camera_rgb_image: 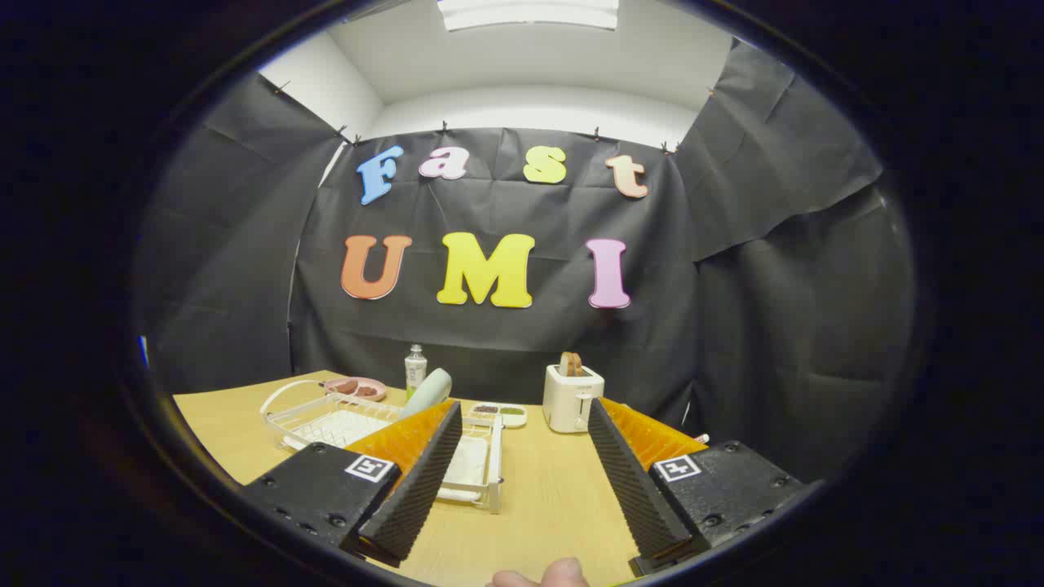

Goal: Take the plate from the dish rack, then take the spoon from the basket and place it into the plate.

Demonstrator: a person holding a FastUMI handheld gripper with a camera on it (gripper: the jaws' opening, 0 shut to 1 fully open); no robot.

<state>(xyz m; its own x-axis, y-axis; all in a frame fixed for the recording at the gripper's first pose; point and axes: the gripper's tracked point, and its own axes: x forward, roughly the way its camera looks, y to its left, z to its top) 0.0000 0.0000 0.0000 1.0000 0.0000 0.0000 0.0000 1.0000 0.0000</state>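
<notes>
The plate you are after looks to be the pink one lying beyond the far end of the dish rack, ahead of your left finger and well off from it; whether it rests in the rack or on the tabletop behind it you cannot tell from here, and something dark lies on it. Judge it stiff, smooth and probably slick, light enough but liable to chip if it knocks the wire, so take it by the rim, one finger over and one under. The spoon and its basket are not clear to make out. The dish rack is white wire with a looped handle and a flat white tray under it, partly hidden by your left finger. Behind it stand a small bottle and a pale green rounded container; just ahead between your fingers sits a shallow white dish with dark contents, and beyond it a white toaster with toast standing up in it. Your hand-held gripper hovers above the pale wooden tabletop with its ridged fingers spread wide, holding nothing. A fingertip shows just behind them.
</notes>
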